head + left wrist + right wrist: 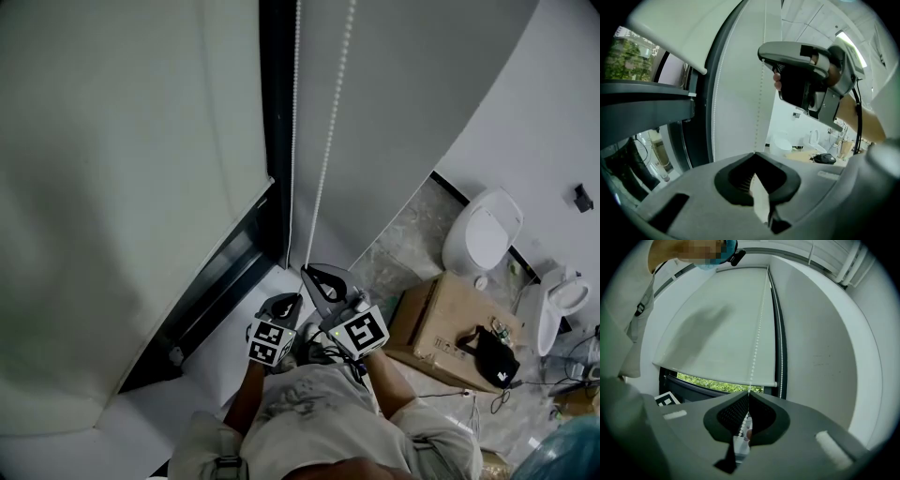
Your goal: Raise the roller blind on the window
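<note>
In the head view, a pale grey fabric roller blind [122,187] is seen covering most of the window on the left, its lower edge slanting above a strip of open pane beside the dark vertical window frame [277,94]. A white plastic bead chain [323,169] is hung just right of that frame and is met low down by the right gripper [314,277]. The left gripper [289,302] is held just below and left of it, nearer the person. A brown cardboard box [441,319] and a white toilet [483,230] are placed well apart to the right. In the left gripper view, the jaws of the left gripper [753,154] are closed together at the tip. The bead chain [759,112] is drawn straight down to that tip from the right gripper [764,54] above, so it appears to be pinched there. The roller blind [679,33] is shown at the upper left. In the right gripper view, the right gripper [749,393] is clamped on the bead chain [757,333]. Its beads are visible between the dark pads and rise in front of the roller blind [712,333]. Green foliage [722,384] is seen under the blind's bottom edge.
</note>
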Available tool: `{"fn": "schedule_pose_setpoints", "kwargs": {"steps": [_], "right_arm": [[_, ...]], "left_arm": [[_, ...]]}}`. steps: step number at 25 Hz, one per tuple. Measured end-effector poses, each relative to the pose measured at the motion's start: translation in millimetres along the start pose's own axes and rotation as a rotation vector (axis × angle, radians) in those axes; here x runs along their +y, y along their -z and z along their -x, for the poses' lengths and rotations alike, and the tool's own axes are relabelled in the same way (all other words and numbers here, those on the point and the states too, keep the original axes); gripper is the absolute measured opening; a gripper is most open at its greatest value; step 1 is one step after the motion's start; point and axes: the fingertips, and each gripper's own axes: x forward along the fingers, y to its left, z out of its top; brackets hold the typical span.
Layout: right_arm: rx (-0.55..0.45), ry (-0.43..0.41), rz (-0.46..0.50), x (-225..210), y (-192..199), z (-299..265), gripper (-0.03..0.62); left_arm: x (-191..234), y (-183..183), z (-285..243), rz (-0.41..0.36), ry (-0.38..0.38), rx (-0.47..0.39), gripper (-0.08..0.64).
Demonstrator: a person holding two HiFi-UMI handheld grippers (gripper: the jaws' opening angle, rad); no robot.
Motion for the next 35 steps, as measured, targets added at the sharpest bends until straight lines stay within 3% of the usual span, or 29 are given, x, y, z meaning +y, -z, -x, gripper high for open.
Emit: {"fn": "schedule_pose_setpoints", "kwargs": {"steps": [7, 12, 16, 26, 35], "right_arm": [[0.010, 0.005, 0.007, 2, 5, 4, 0.014], [0.004, 0.014, -0.006, 1, 4, 7, 0.014], [0.004, 0.013, -0.002, 2, 5, 7, 0.014], [0.011, 0.010, 0.010, 4, 6, 4, 0.014], [0.017, 0.010, 0.033, 8, 7, 3, 0.014]], "left_arm": [[1, 4, 0, -0.005, -0.008, -0.008, 0.009], [2, -18, 16, 0.038, -0.016, -0.102, 0.012], [6, -64, 42, 0.017, -0.023, -0.214, 0.042], [-13, -216, 100, -0.138, 0.012, -0.484, 0.104], [-33, -268, 102, -0.212, 0.037, -0.569, 0.104]]}}
